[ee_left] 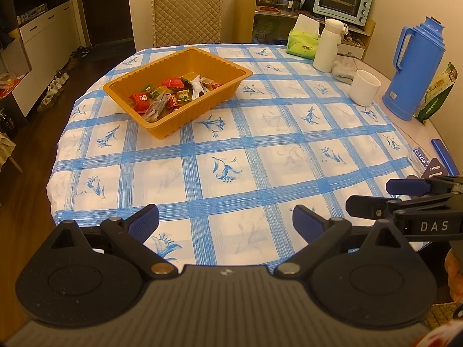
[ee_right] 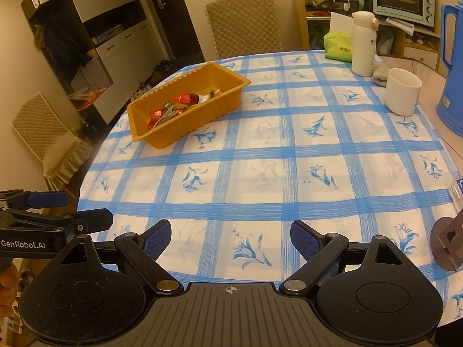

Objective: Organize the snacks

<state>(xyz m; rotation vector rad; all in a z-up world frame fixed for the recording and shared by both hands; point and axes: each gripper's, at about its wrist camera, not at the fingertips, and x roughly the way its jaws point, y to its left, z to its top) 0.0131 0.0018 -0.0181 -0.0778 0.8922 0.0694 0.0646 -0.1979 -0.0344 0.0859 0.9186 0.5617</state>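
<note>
Snacks, small foil and plastic wrapped pieces in red, green and white [ee_left: 170, 94], lie heaped inside the rectangular orange plastic tray [ee_left: 231, 85] on the far left of the blue-checked cloth surface [ee_left: 260, 156]. No snack lies loose on the cloth. My left claw [ee_left: 225, 224] and my right claw [ee_right: 230, 238] hang over the near edge, both spread apart and holding nothing. I judge each piece light, crinkly and slippery. Pinch the wrapper's middle, not its twisted ends. The thin-walled tray probably flexes; take hold at its rim.
</note>
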